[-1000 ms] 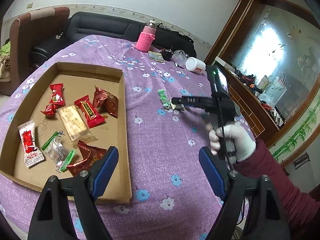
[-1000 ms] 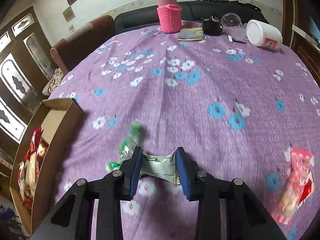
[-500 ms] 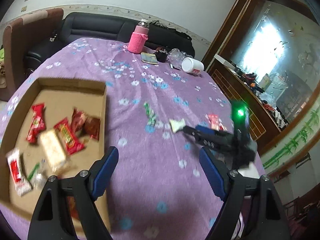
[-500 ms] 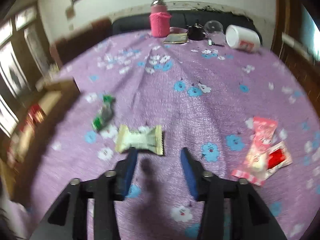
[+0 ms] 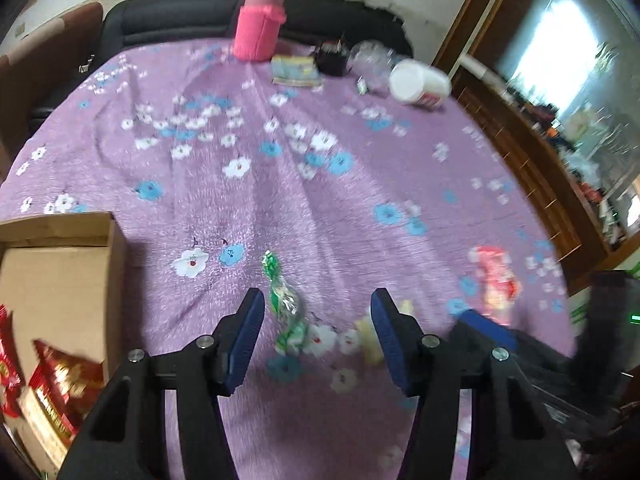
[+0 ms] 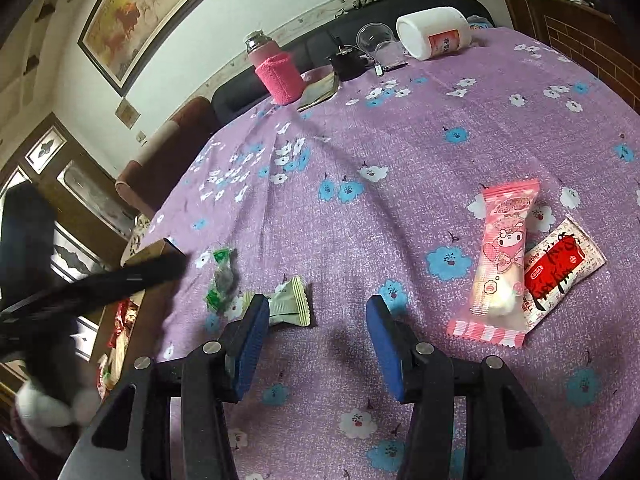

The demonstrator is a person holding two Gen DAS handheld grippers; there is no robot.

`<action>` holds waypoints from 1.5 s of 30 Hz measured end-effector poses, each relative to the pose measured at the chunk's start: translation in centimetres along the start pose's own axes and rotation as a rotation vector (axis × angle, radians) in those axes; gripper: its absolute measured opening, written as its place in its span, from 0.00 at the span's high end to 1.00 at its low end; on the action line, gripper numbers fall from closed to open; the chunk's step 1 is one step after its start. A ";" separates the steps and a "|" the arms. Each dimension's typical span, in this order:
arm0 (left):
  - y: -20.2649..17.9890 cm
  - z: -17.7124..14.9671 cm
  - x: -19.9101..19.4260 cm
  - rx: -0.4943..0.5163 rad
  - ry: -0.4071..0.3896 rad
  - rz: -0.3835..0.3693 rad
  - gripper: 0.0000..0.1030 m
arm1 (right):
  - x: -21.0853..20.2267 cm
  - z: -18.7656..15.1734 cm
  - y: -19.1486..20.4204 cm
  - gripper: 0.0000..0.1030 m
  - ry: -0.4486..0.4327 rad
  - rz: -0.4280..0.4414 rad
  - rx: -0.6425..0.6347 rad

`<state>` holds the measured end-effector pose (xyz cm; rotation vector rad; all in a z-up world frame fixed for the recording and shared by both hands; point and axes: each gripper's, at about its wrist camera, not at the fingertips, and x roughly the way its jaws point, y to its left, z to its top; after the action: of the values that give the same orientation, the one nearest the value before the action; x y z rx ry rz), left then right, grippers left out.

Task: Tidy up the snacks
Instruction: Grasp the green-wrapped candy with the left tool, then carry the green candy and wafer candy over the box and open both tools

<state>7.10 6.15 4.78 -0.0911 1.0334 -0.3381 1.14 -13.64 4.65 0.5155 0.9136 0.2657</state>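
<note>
My left gripper [image 5: 318,316] is open over a green twist-wrapped candy [image 5: 286,304] on the purple cloth. A pale green snack packet [image 5: 370,340] lies by its right finger. The cardboard box [image 5: 116,248] with red snacks [image 5: 60,380] is at the lower left. My right gripper [image 6: 316,320] is open and empty above the cloth. The pale green packet [image 6: 290,304] lies just past its left finger, beside the green candy [image 6: 222,280]. A pink packet [image 6: 500,256] and a red-and-white packet [image 6: 560,268] lie to its right. The left gripper [image 6: 120,276] reaches in from the left.
At the far edge stand a pink-sleeved bottle [image 5: 260,28], a booklet [image 5: 296,70], a dark object [image 5: 332,60], a clear cup [image 5: 370,60] and a white jar on its side [image 5: 420,86]. A sofa [image 5: 168,24] lies beyond; a wooden cabinet [image 5: 532,152] at the right.
My right gripper has let go of the pale green packet and drawn back. My left gripper has swung right from the box to over the green candy.
</note>
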 end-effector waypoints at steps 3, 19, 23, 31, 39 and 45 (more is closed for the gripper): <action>-0.1 0.1 2.1 0.007 0.035 0.039 0.57 | -0.1 0.0 0.2 0.47 0.001 0.005 -0.003; 0.2 -2.4 -2.1 -0.051 -0.023 -0.089 0.82 | 0.7 -0.1 -0.4 0.47 0.021 0.067 0.019; 0.4 -4.9 -5.6 -0.068 -0.071 -0.167 0.82 | 0.6 -0.4 -0.1 0.47 0.005 0.047 0.004; 1.7 -9.6 -10.1 -0.091 -0.128 -0.240 0.82 | 1.0 1.5 2.9 0.43 -0.006 0.028 -0.085; 4.2 -11.6 -12.4 -0.138 -0.165 -0.257 0.82 | 6.6 2.9 4.8 0.42 0.219 0.006 -0.164; 5.6 -12.0 -12.9 -0.165 -0.180 -0.272 0.82 | 5.2 0.5 6.2 0.42 0.260 -0.022 -0.261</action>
<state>-7.87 16.51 7.96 -0.4065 0.8689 -0.4820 4.59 -6.26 4.63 0.2324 1.1170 0.4327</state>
